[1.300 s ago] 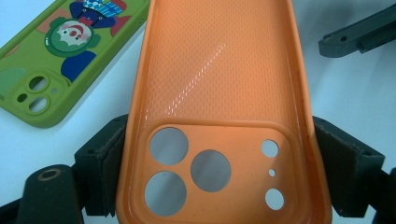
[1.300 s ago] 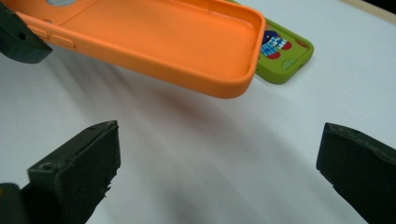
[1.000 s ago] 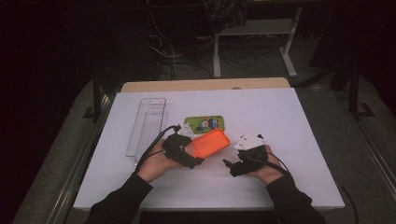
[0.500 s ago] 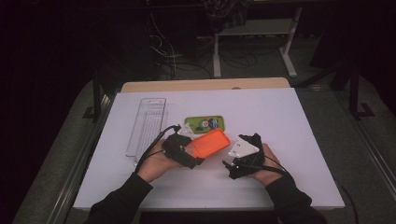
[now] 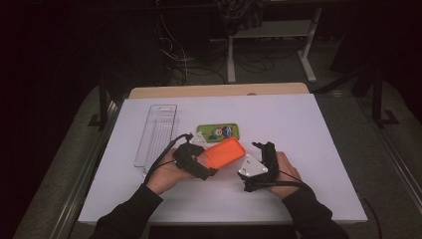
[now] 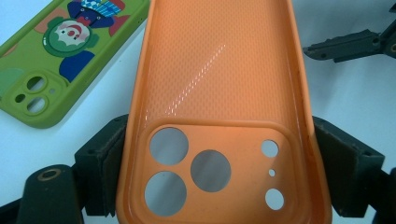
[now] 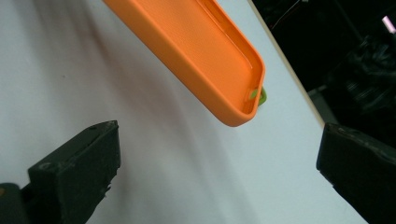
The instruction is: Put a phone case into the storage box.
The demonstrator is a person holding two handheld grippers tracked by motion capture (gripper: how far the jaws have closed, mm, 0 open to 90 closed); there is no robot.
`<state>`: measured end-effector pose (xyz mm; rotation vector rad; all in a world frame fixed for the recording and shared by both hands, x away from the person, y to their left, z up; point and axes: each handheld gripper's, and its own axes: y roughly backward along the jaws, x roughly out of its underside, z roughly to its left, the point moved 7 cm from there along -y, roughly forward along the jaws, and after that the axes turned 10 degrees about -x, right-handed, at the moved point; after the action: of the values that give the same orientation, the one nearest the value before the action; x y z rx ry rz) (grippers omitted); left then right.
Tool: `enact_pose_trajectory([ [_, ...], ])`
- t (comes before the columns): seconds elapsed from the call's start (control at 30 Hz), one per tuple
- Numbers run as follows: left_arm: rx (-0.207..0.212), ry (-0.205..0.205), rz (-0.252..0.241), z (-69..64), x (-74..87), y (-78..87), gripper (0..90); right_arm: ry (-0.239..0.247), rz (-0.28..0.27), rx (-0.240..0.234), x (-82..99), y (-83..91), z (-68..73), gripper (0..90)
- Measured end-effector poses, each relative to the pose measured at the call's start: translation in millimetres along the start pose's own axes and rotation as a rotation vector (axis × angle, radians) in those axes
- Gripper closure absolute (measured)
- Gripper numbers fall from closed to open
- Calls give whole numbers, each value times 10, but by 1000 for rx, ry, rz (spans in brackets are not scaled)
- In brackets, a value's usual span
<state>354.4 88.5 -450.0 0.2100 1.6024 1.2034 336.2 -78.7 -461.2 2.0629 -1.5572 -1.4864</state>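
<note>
White sheeting covers the desk (image 5: pixel 308 149) I work at. Far left on it lies a clear, long plastic tray (image 5: pixel 157 133). Right of that, a green rubbery phone case with a clown print (image 5: pixel 217 132) lies flat. My left tool (image 5: pixel 199 160) is clenched across the camera end of an orange silicone phone case (image 5: pixel 225 153), held just near of the green one. My right tool (image 5: pixel 263 148), right of it, stands released, jaws wide and empty.
</note>
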Motion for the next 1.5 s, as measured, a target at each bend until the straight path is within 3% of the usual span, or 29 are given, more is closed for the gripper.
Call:
enact_pose_trajectory([
  [0.07,-2,-8,-1,6,-1,0,162,21,4,23,-11,-4,9,0],
  [0.17,3,15,-10,-14,-8,-6,162,71,23,47,-9,-9,22,0],
  [0.27,9,-8,17,-3,12,11,162,143,35,82,-20,-16,30,0],
  [0.3,8,-8,16,-2,11,10,162,192,50,76,-16,-16,24,0],
  [0.33,8,12,4,-18,1,2,162,203,49,86,-21,-21,34,0],
  [0.5,8,-21,22,2,17,10,162,267,56,139,-61,-17,63,0],
  [0.57,10,5,8,-17,5,2,162,325,65,155,-79,-10,57,0],
  [0.6,9,6,7,-17,5,2,162,321,56,166,-91,-13,77,0],
  [0.73,11,4,7,-20,4,1,162,406,60,196,-130,-11,106,1],
  [0.8,9,-22,17,-5,8,6,162,428,72,215,-143,-11,131,21],
  [0.9,11,-16,15,-11,7,6,162,461,71,246,-184,-8,158,51],
  [0.93,11,-20,16,-8,8,7,162,507,63,258,-210,-9,150,61],
  [1.03,12,-22,18,-6,9,12,162,569,79,268,-227,-12,165,104],
  [1.27,11,-16,13,-9,2,16,162,633,83,299,-270,-40,183,190],
  [1.33,12,-29,21,-3,8,17,162,616,60,315,-289,-65,184,228],
  [1.5,13,-27,18,-6,6,19,163,633,65,316,-292,-117,171,265],
])
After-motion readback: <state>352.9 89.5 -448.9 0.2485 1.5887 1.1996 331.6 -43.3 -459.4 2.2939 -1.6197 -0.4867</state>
